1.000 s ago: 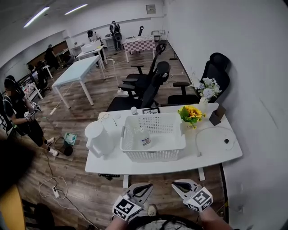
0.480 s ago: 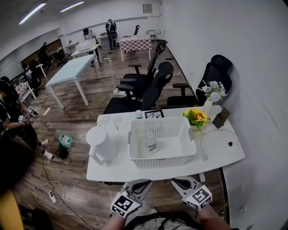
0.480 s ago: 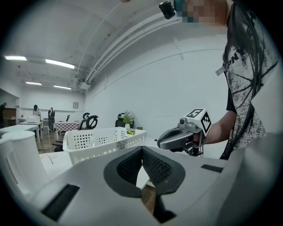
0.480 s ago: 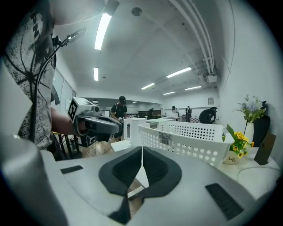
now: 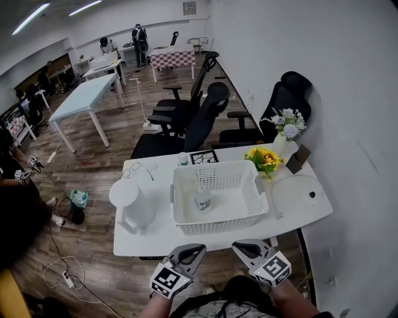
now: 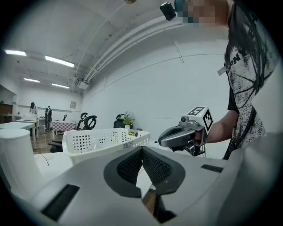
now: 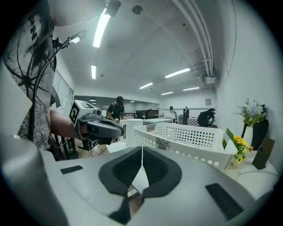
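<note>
Pressing ribbed fingers [image 6: 131, 167] together (empty), left gripper [image 6: 142, 150] and right gripper [image 7: 142, 149] face perforated basket [image 5: 217, 225].

Looked like a big open-plan office, maybe doubling as a lab space. Plain white walls [image 5: 348, 74], a wood-look floor [image 5: 112, 155], strip lights [image 5: 30, 17] overhead and bare pipes [image 7: 199, 39] running along the ceiling. A white desk [image 5: 155, 236] sat against the wall with black swivel chairs [image 5: 199, 121] parked behind it. More long tables [image 5: 81, 96] stood further down the room, with a few people [image 5: 140, 37] at the far end. A power strip [image 5: 65, 279] and its cable lay loose on the floor.
</note>
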`<state>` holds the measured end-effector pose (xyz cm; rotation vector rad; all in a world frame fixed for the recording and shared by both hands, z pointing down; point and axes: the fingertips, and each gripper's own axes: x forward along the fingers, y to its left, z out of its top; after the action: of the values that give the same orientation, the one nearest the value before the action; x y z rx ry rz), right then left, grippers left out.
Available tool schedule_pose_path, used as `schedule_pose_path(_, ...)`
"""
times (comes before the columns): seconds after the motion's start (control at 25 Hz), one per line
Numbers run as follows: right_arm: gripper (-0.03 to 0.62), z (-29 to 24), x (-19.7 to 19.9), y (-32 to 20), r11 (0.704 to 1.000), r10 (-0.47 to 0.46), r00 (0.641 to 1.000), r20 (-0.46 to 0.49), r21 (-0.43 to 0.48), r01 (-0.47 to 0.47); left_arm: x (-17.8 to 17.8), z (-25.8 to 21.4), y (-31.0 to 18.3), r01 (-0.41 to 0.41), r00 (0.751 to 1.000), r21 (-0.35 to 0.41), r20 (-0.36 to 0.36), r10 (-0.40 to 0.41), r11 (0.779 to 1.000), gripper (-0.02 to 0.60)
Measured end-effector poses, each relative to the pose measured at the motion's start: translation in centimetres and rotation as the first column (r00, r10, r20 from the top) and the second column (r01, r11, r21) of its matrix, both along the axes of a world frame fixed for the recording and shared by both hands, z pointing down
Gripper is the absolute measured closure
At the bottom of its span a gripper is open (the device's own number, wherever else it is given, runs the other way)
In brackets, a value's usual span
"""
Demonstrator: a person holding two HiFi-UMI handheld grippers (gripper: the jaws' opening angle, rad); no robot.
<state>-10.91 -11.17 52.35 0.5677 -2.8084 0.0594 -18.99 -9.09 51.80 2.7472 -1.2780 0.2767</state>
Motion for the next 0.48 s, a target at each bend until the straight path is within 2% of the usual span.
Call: schedule_pose_path(0.48,0.571,-0.9,-0.9,-2.3,1.000,-0.013,1.000,0.011,0.005,0.013,-0.9,0.1,-2.3,0.015,1.000,-0.002,-0.014,-0.015,1.000,0.571)
